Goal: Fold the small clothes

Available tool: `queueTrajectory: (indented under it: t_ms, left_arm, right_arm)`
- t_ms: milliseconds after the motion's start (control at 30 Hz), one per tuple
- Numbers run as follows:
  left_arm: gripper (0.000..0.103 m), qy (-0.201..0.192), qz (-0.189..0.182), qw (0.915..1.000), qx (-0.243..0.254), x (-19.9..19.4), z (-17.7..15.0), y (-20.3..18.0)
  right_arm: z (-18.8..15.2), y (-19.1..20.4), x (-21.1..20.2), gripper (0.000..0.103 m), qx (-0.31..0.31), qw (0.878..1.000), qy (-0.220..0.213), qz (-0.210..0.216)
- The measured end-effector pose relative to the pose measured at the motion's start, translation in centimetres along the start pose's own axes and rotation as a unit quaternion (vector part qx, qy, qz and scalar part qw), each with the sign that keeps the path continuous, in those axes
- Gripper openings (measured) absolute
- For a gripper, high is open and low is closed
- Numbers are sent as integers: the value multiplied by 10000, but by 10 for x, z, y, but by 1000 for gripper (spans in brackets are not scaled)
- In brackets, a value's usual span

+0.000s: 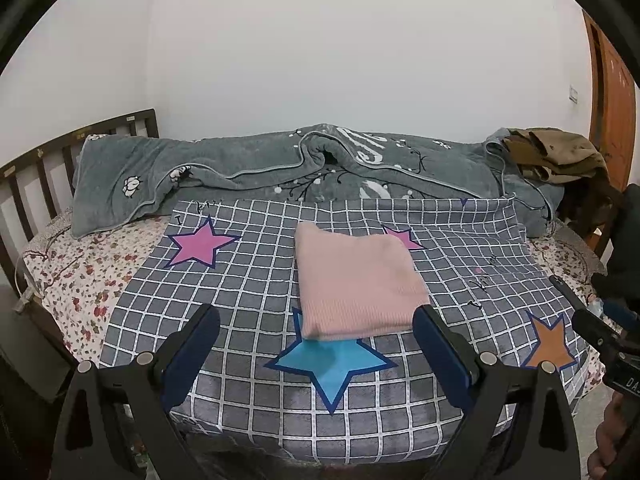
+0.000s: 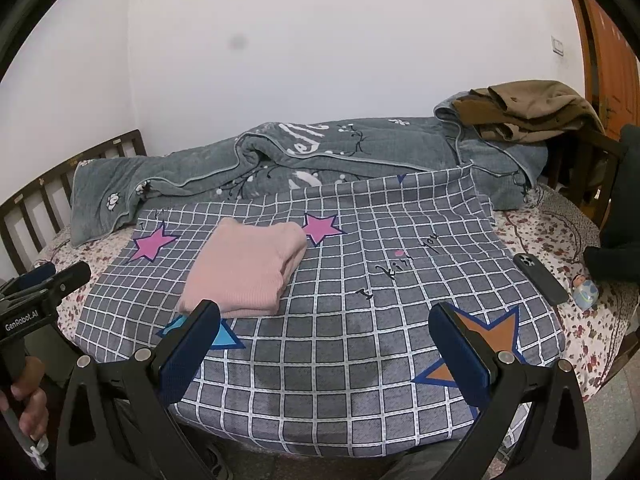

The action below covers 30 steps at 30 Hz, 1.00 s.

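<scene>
A pink knitted garment (image 1: 356,280) lies folded into a neat rectangle on a grey checked cloth with coloured stars (image 1: 248,280). It also shows in the right wrist view (image 2: 244,268), left of centre. My left gripper (image 1: 316,324) is open and empty, held just short of the garment's near edge, above a blue star. My right gripper (image 2: 324,320) is open and empty, over bare checked cloth (image 2: 360,280) to the right of the garment. Each gripper shows at the edge of the other's view.
A grey-green quilt (image 1: 280,164) is bunched along the wall. Brown clothes (image 2: 532,112) are piled at the far right. A dark phone (image 2: 540,278) and a small toy (image 2: 586,290) lie on the floral sheet at right. A wooden headboard (image 1: 48,160) stands left.
</scene>
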State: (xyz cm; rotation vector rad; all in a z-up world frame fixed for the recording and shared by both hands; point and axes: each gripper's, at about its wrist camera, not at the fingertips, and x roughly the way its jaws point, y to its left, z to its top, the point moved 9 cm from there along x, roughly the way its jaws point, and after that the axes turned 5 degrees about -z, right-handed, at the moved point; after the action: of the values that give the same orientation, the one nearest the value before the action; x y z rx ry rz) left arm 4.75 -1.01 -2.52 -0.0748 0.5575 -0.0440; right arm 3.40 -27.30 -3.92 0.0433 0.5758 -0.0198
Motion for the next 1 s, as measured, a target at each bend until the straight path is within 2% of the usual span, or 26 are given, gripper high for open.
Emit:
queueTrajectory:
  t_ms: [1000]
  left_arm:
    - [98,-45,62,10000,-52,-4,2,7]
  right_arm:
    - [2,6,-6,102,-68,10000,-32,26]
